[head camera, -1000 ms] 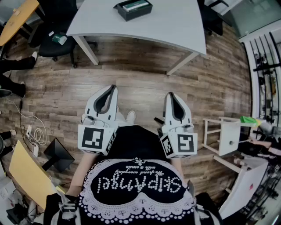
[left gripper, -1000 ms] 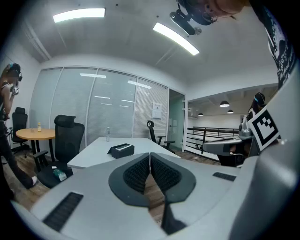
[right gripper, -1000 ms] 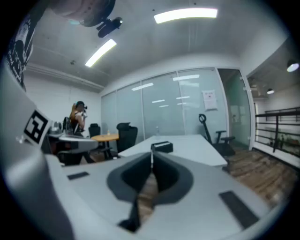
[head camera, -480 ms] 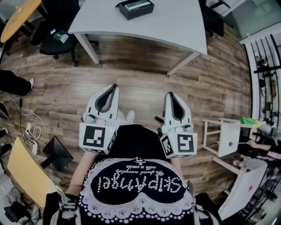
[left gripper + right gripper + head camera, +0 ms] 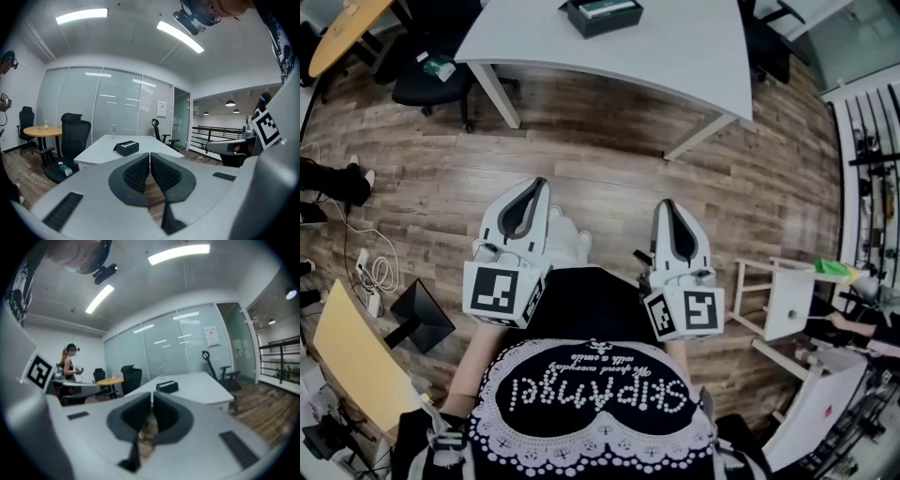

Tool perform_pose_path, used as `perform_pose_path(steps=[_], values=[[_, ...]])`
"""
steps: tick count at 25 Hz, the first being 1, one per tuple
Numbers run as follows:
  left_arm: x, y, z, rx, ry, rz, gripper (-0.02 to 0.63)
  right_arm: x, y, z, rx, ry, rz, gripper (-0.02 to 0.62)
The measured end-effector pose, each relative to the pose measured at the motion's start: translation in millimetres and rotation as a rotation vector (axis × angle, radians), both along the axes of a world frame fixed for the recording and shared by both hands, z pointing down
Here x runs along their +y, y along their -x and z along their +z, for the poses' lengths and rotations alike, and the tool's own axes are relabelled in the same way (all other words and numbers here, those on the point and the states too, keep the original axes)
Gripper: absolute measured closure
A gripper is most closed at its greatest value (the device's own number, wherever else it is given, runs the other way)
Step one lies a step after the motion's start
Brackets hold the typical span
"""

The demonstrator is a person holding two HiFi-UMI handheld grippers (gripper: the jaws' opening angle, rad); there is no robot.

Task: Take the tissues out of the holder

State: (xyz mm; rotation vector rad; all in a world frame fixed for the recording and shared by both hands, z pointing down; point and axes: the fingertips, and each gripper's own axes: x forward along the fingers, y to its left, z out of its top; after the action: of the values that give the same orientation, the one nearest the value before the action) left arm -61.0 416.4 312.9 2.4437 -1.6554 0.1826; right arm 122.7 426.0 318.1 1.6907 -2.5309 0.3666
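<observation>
In the head view, the white left gripper (image 5: 538, 184) and white right gripper (image 5: 666, 204) were held level over the wood-plank floor (image 5: 609, 150), well apart from the black rectangular tissue holder (image 5: 605, 16) standing on the white rectangular table (image 5: 684, 52), pale tissues (image 5: 606, 7) showing in its open top; in the left gripper view, the jaws were pressed together on nothing, the holder far beyond them; in the right gripper view, the jaws likewise met, empty, pointing towards the holder.

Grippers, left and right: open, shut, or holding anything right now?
Left gripper: shut, with nothing between the jaws.
Right gripper: shut, with nothing between the jaws.
</observation>
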Motion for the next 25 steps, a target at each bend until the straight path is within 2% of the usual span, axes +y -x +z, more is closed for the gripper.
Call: perform_pose_path(steps=[4,12,20,25], values=[[-1,7,1,0.003,0.014,-0.024,0.575,-2,4,1,-0.001,0.011,-0.021,0.560],[-15,-2,-2,0.021,0.016,-0.010,0.575,-15,-3,-1,0.004,0.025,-0.020,0.560],[-66,19,7,0.033,0.037,0.013,0.575,-64,10,3,0.028,0.038,0.020,0.560],[-112,33,3,-0.005,0.030,0.029,0.575,-100,8,7,0.070,0.030,0.090,0.560]])
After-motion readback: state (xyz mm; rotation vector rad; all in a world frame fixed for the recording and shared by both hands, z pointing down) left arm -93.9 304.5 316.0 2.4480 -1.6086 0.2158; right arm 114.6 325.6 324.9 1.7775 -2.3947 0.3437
